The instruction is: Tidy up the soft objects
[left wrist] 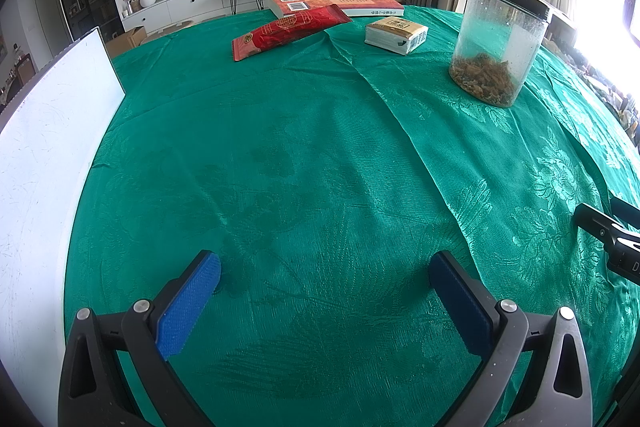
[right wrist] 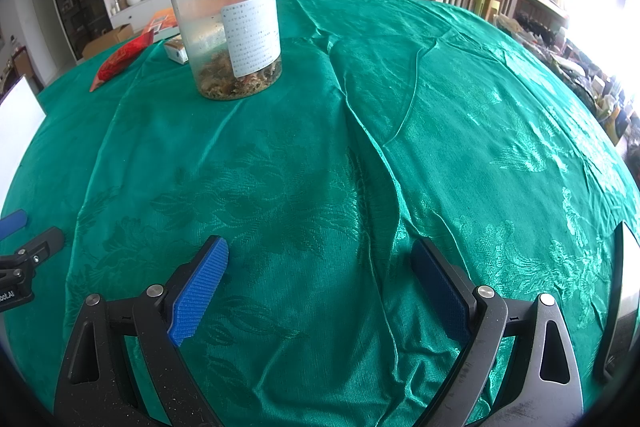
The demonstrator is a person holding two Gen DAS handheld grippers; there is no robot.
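A red snack packet (left wrist: pixel 286 31) lies at the far side of the green tablecloth (left wrist: pixel 304 163), one end resting on an orange book (left wrist: pixel 336 1). A small wrapped tissue pack (left wrist: pixel 396 33) sits to its right. From the right wrist, the red packet (right wrist: pixel 124 61) and tissue pack (right wrist: pixel 176 51) show far left, partly behind a jar. My left gripper (left wrist: pixel 324 267) is open over bare cloth, nothing between its blue pads. My right gripper (right wrist: pixel 320 255) is also open and empty above a fold in the cloth.
A clear plastic jar (left wrist: pixel 498 43) with a black lid and dried bits inside stands at the right; it is the same jar (right wrist: pixel 230 27) in the right wrist view. A white board (left wrist: pixel 44 155) lies along the table's left edge. A living room lies beyond the table.
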